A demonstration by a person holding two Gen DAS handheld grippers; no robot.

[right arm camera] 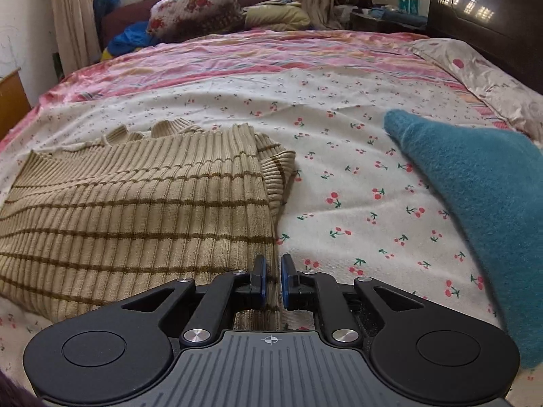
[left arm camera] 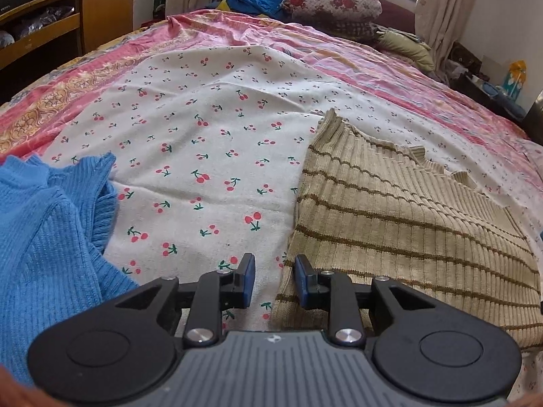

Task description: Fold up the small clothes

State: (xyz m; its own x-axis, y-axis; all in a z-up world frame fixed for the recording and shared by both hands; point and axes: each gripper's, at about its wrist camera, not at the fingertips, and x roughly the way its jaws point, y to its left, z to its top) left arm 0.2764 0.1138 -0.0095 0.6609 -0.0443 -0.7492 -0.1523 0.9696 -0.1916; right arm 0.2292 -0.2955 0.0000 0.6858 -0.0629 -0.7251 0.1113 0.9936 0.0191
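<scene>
A beige ribbed sweater with brown stripes (left arm camera: 400, 217) lies on the cherry-print sheet (left arm camera: 203, 142); it also shows in the right wrist view (right arm camera: 135, 210). My left gripper (left arm camera: 275, 279) is open, low over the sweater's near left edge, which lies between its fingers. My right gripper (right arm camera: 272, 279) is nearly closed on the sweater's near right edge, with fabric between its blue pads (right arm camera: 260, 278). A blue knit garment (left arm camera: 44, 237) lies at the left. A teal fuzzy garment (right arm camera: 475, 203) lies at the right.
The sheet covers a bed with a pink patterned cover (left arm camera: 237, 30). Floral bedding (left arm camera: 332, 0) and pillows are piled at the far side. A wooden desk (left arm camera: 68, 10) stands at the left and a dark headboard (right arm camera: 482, 17) at the right.
</scene>
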